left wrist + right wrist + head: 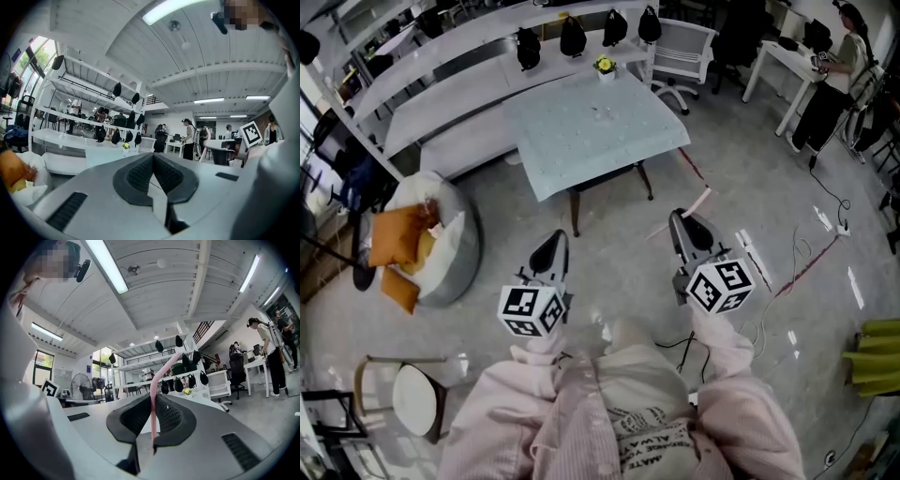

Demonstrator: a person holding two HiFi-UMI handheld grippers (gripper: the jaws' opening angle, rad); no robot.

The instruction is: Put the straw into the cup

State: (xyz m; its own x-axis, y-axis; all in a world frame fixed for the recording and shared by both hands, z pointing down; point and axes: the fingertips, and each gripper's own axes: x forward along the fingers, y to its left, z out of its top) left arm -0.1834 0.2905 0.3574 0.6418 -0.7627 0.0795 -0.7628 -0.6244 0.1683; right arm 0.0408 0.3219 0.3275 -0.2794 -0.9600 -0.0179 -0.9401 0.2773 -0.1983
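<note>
1. Nearest, the left gripper (153, 156), a grey two-jaw tong with black ribbed pads, is held level with its jaws together and nothing between them.
2. Beside it, the matching right gripper (154, 398) is clamped on the thin pink plastic bendy straw (153, 401). The pads pinch its straight lower shaft. The upper part rises past the jaw tips and bends away to the right.
3. In the head view the straw (698, 201) pokes out ahead of the right gripper (678, 217), over bare floor.
4. The straw looks very light, hollow and smooth. It would likely crush or slip under a careless squeeze. A grip on the straight shaft, below the flexible bend, seems best, leaving one end free to enter a cup.
5. Farther off stands the square table with a pale blue cloth (581, 155). Something small lies on it, too tiny to identify as a cup.
</note>
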